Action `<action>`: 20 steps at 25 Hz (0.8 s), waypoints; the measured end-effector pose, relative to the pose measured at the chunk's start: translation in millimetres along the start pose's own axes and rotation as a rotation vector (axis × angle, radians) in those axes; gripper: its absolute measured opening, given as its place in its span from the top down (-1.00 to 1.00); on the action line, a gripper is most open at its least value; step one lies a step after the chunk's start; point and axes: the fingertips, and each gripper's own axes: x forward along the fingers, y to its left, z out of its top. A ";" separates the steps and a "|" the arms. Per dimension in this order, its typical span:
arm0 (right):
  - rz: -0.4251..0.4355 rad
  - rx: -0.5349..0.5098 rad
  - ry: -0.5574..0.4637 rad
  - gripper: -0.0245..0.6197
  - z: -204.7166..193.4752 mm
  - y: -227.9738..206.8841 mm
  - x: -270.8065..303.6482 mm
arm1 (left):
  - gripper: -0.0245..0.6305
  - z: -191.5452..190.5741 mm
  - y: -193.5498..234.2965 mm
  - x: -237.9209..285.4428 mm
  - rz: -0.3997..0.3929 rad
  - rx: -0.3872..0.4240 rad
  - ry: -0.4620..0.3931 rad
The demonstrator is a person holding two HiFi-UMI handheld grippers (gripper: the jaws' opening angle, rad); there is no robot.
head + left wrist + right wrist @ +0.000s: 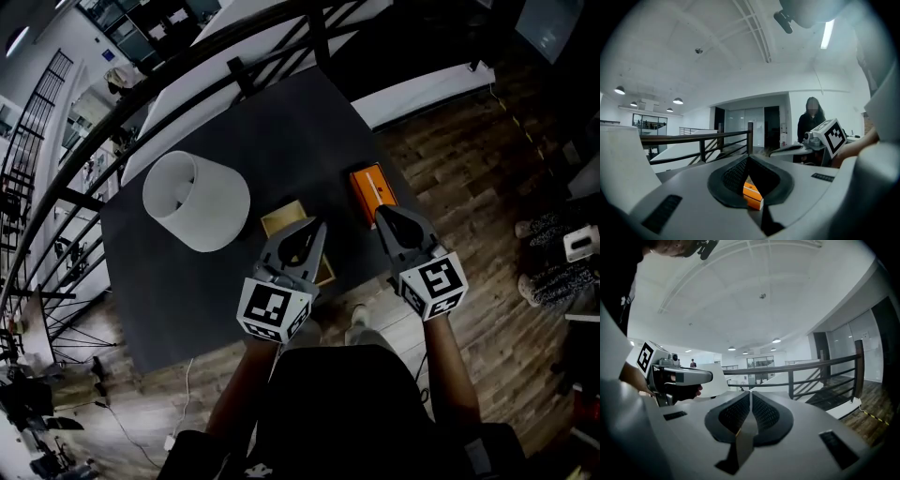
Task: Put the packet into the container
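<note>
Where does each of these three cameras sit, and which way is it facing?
Head view: on the person's head, looking steeply down at the table; both forearms, left gripper and right gripper show.
Left gripper view: on the left gripper, looking along its closed jaws towards the railing; shows the right hand holding the right gripper.
Right gripper view: on the right gripper, looking along its closed jaws; shows the left hand holding the left gripper.
Shared: head and left gripper views both show the orange packet.
</note>
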 end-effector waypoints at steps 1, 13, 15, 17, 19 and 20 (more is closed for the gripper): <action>-0.020 0.001 0.009 0.90 -2.2 -2.2 2.7 | 0.91 1.2 2.5 2.1 -0.017 0.003 -0.002; -0.292 0.066 0.161 0.55 -58.5 -45.1 39.5 | 0.91 3.1 36.8 21.0 -0.190 -0.002 -0.017; -0.316 0.080 0.210 0.33 -78.1 -52.7 44.7 | 0.91 0.5 37.7 23.3 -0.212 -0.009 -0.015; -0.337 0.083 0.260 0.12 -97.3 -60.9 50.1 | 0.91 -2.4 38.5 24.3 -0.230 -0.011 -0.012; -0.345 0.076 0.316 -0.12 -116.3 -68.8 56.4 | 0.91 -5.4 40.3 24.4 -0.236 -0.014 -0.007; -0.344 0.075 0.346 -0.20 -126.0 -72.8 59.3 | 0.91 -6.6 41.2 24.3 -0.236 -0.018 -0.004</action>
